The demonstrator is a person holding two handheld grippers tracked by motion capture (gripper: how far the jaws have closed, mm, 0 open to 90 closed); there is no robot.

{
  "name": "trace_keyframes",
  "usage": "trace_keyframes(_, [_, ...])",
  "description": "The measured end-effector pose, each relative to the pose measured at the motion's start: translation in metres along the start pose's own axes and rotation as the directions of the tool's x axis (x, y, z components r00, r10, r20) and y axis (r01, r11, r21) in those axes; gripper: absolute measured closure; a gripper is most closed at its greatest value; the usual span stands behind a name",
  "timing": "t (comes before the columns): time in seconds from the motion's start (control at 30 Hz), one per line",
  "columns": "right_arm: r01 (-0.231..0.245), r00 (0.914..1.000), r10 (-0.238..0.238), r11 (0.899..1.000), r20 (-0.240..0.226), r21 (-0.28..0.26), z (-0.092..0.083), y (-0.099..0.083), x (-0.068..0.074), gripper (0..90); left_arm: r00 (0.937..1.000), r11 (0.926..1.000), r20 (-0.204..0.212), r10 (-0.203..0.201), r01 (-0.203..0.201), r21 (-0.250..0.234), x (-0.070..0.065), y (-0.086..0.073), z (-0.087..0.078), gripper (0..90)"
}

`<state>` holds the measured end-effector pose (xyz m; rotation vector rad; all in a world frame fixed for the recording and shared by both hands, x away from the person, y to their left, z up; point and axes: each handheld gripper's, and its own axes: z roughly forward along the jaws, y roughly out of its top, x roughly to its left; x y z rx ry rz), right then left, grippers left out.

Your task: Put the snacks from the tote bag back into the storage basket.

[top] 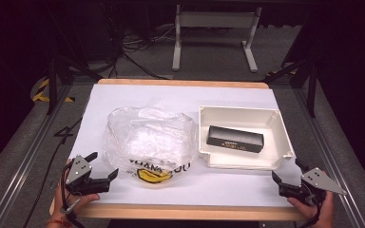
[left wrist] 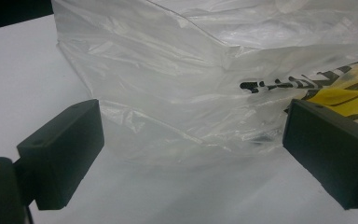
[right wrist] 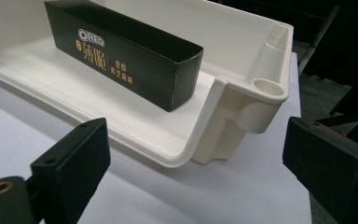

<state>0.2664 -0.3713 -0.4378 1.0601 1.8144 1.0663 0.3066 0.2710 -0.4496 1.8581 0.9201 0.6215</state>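
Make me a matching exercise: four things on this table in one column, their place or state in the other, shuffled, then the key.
1. bag
2. black box
3. tray
4. left gripper

a. lies in the tray
b. open, at the bag's near left edge
c. crumpled, mid-table, left of the tray
d. white, on the table's right half

Pairs: 1-c, 2-a, 3-d, 4-b
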Motion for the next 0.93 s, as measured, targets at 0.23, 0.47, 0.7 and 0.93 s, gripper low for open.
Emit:
trace_keyframes(0.23, [0.001,1.0000,-0.001,1.000,0.004,-0.006,-0.0022,0.0001,0.0005,8.2,1.0000,1.0000,-0.001,0.003,-0.003,-0.003,-0.0005,0.0005,0.0000,6.2])
trace_keyframes(0.47, [0.009,0.9999,-0.009,1.000,0.008,-0.004,-0.0020,0.0001,0.0007,8.2,1.0000,1.0000,-0.003,-0.006,0.006,-0.004,0.0014,0.0006,0.0010,6.1])
trace_keyframes(0.7, [-0.002,0.9999,0.002,1.000,0.010,-0.012,-0.0030,-0.0014,-0.0017,8.2,1.0000,1.0000,-0.004,-0.006,0.006,-0.003,0.0020,0.0019,0.0035,6.1])
trace_keyframes(0.93, [0.006,0.9998,-0.006,1.000,0.021,-0.007,-0.0053,-0.0021,-0.0025,7.9,0.9999,0.9999,-0.009,-0.014,0.014,-0.002,0.0032,0.0030,0.0065,6.0])
